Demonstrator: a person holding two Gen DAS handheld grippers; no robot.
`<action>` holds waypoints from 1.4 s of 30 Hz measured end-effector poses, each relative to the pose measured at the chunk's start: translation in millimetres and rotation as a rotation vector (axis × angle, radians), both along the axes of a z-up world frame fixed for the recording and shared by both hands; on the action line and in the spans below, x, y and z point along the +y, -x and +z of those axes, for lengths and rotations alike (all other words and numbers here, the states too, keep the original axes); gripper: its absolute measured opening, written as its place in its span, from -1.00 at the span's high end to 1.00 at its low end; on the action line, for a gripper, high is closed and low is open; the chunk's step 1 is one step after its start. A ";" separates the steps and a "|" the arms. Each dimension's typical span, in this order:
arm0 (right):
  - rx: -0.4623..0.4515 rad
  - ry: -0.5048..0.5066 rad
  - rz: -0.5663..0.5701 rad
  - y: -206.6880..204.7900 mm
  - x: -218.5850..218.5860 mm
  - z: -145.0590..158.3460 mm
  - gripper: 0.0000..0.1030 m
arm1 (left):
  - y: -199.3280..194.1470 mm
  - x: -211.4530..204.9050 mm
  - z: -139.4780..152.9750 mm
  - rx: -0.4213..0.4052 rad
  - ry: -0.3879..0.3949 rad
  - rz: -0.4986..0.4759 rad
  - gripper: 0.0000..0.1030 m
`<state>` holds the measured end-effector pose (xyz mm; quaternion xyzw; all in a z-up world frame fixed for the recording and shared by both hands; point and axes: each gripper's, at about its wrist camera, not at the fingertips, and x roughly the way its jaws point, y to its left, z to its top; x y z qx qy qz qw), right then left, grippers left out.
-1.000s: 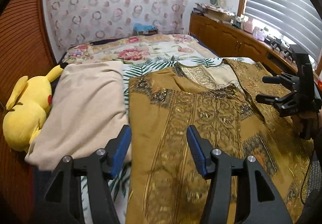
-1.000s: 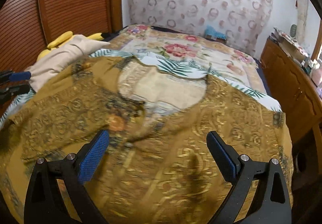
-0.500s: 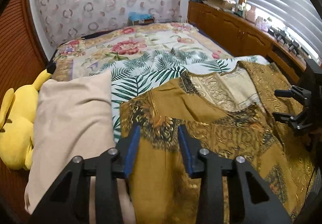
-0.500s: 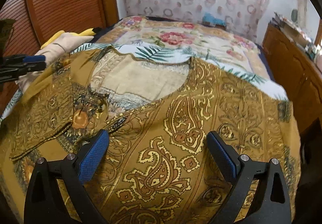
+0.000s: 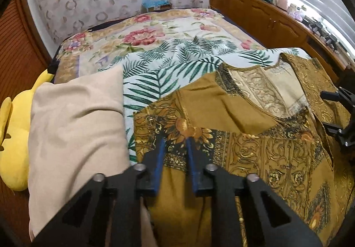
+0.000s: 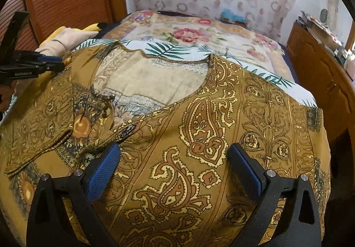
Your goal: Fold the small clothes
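**2 grippers over a mustard top on the bed**

Left wrist: bed [image 5: 168,24] with floral and palm-leaf covers, beige cloth [image 5: 75,122], yellow plush toy [image 5: 13,142], wooden cabinets [image 5: 266,20]. Left gripper [image 5: 175,142] is closing on the mustard top [image 5: 255,147], its sleeve edge between the jaws.

Right wrist: the paisley top lies spread flat across the bed; right gripper [image 6: 175,153] stands wide above it.

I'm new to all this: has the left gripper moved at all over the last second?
Yes. The left gripper has slid away from the cream pillow, onto the patterned mustard garment, its jaws closing on the fabric near the shoulder.
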<state>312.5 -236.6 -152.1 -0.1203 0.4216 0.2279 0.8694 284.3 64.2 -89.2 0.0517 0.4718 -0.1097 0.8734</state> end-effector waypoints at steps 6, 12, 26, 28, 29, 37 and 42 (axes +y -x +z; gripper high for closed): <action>0.000 -0.001 -0.001 0.0 0.3 0.2 -0.96 | 10.1 10.7 26.7 -0.089 0.050 0.021 1.00; 0.001 -0.001 -0.001 0.0 0.3 0.2 -0.96 | 13.2 61.6 55.6 -0.177 0.076 0.150 1.00; 0.001 -0.001 -0.001 0.1 0.2 0.3 -0.96 | 32.7 80.3 59.4 -0.229 0.057 0.225 0.87; 0.001 -0.001 -0.001 0.2 0.2 0.3 -0.96 | 41.1 75.9 64.8 -0.243 0.060 0.214 0.83; 0.001 -0.001 -0.001 0.1 0.2 0.3 -0.96 | 45.6 73.3 67.5 -0.250 0.062 0.209 0.82; 0.000 -0.001 -0.001 0.3 0.0 0.4 -0.96 | 80.6 37.4 65.1 -0.247 0.085 0.141 0.72; -0.002 -0.013 0.003 0.7 -1.2 0.7 -0.95 | 92.1 11.7 44.1 -0.194 0.062 0.059 0.65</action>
